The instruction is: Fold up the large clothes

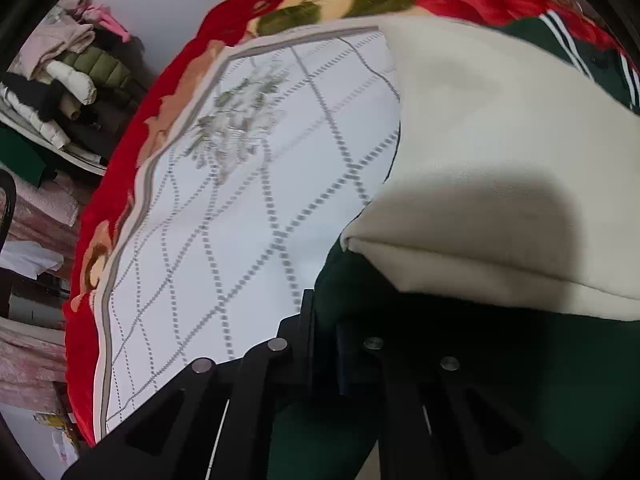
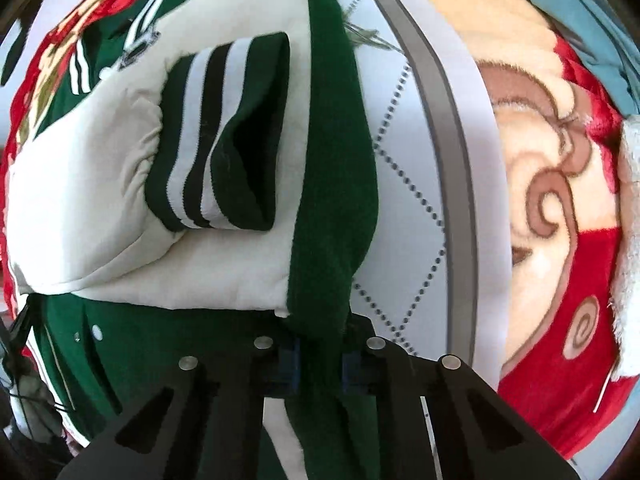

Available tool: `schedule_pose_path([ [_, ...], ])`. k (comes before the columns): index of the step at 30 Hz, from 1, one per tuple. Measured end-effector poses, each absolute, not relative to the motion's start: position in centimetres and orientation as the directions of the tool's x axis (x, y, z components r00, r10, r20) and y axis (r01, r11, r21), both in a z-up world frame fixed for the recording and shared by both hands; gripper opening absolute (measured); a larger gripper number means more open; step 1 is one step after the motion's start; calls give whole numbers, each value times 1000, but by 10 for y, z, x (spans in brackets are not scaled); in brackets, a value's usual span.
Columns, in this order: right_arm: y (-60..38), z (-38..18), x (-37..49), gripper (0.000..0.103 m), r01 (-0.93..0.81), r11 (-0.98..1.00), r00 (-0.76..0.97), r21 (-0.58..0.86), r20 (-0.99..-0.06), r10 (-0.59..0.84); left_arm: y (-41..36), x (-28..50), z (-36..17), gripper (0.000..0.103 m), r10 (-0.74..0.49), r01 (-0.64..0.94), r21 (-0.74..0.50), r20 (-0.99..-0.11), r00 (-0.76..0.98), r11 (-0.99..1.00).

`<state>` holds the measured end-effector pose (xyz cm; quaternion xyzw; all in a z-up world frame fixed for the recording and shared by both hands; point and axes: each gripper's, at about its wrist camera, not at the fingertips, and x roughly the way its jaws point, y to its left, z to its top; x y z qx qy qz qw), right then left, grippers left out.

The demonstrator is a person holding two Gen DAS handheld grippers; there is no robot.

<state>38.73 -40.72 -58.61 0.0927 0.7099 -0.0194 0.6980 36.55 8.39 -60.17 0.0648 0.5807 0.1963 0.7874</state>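
Note:
A green varsity jacket with cream sleeves lies on a white quilted mat. In the left wrist view its cream sleeve (image 1: 500, 168) fills the right half, with dark green cloth (image 1: 360, 292) below it. My left gripper (image 1: 324, 320) is shut on that green cloth. In the right wrist view the jacket (image 2: 332, 160) lies folded, a cream sleeve (image 2: 92, 168) with a striped cuff (image 2: 224, 136) across it. My right gripper (image 2: 318, 344) is shut on the jacket's green edge, which runs down between the fingers.
The white mat (image 1: 240, 200) with dotted diamond lines lies on a red floral blanket (image 1: 120, 168), also in the right wrist view (image 2: 560, 240). A heap of clothes (image 1: 68, 72) is stacked at the far left. A blue cloth (image 2: 592, 16) lies at the top right.

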Motion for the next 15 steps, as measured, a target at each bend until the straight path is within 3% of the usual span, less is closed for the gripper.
schedule_pose_path([
  [5, -372, -568, 389, 13, 138, 978, 29, 156, -988, 153, 123, 344, -589, 5, 407, -248, 350, -883, 236, 903],
  [8, -348, -560, 388, 13, 157, 948, 44, 276, -961, 273, 153, 329, -588, 7, 432, -284, 371, -880, 195, 884],
  [11, -370, -587, 377, 12, 397, 796, 51, 456, -877, 477, 180, 317, -596, 12, 431, -336, 368, -892, 135, 867],
  [14, -395, -631, 361, 12, 583, 655, 57, 480, -829, 557, 177, 318, -598, 12, 419, -340, 360, -900, 117, 869],
  [15, -394, -631, 361, 12, 574, 664, 53, 478, -832, 553, 172, 319, -598, 12, 425, -331, 371, -899, 108, 868],
])
